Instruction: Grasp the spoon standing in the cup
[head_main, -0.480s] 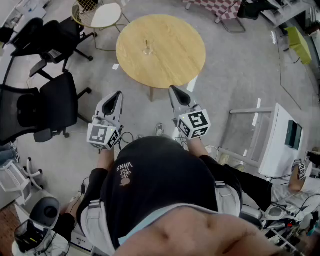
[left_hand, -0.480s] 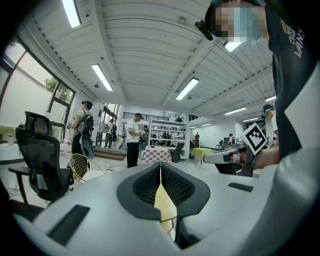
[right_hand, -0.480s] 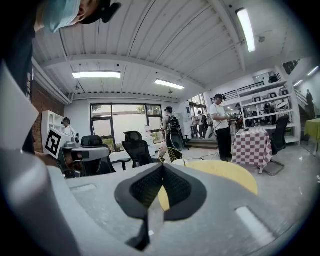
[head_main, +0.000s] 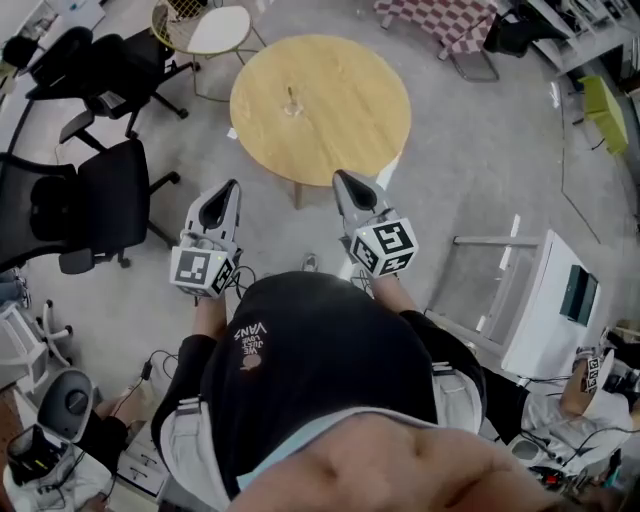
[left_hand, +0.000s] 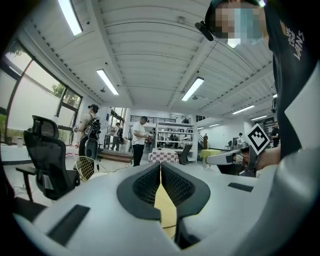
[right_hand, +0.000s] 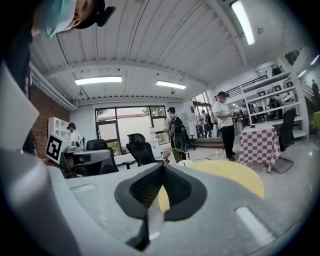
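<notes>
A small clear cup with a thin spoon (head_main: 291, 99) standing in it sits on the round wooden table (head_main: 340, 110), left of the table's middle. Both grippers are held in front of the person's body, short of the table's near edge, pointing toward it. My left gripper (head_main: 233, 185) is shut with nothing in it; in the left gripper view its jaws (left_hand: 160, 164) meet at the tips. My right gripper (head_main: 338, 176) is also shut and empty, its jaws (right_hand: 161, 167) closed in the right gripper view, where the yellow tabletop (right_hand: 230, 179) shows beyond them. The cup is not seen in either gripper view.
Black office chairs (head_main: 105, 195) stand on the grey floor to the left. A wire chair with a white seat (head_main: 208, 28) is behind the table. A white cabinet (head_main: 548, 300) stands at the right, a checkered-cloth table (head_main: 440, 18) at the back. Several people (left_hand: 139, 140) stand far off.
Both grippers have shifted slightly up the frame, toward the table's near edge. They stay shut and empty. The table and cup have not moved.
</notes>
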